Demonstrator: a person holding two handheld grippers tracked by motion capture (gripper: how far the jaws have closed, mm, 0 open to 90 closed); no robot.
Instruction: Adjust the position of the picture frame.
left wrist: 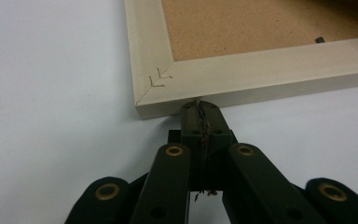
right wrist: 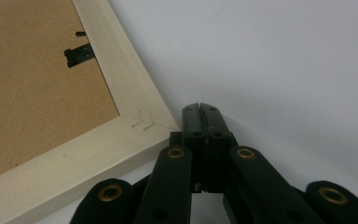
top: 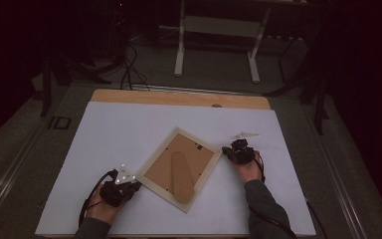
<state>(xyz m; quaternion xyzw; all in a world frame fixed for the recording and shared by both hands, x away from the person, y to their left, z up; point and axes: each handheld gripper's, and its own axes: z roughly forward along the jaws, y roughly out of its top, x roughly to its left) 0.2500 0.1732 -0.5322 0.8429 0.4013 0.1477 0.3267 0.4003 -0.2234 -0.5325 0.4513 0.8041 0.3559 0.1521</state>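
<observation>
A pale wooden picture frame [top: 179, 169] lies face down on the white table [top: 119, 129], turned like a diamond, its brown backing board and stand leg up. My left gripper [top: 134, 185] is shut and its tips touch the frame's outer edge [left wrist: 242, 88] close to the left corner. My right gripper [top: 225, 150] is shut too, with nothing in it, its tips right beside the frame's right corner [right wrist: 158, 128]. A black turn clip [right wrist: 79, 54] sits on the backing near that corner.
The white sheet covers a wooden tabletop [top: 179, 97] whose far strip shows. Beyond it stands a white table base [top: 219, 35] on a dark floor, with cables [top: 129, 69] at the left. Open white surface lies all round the frame.
</observation>
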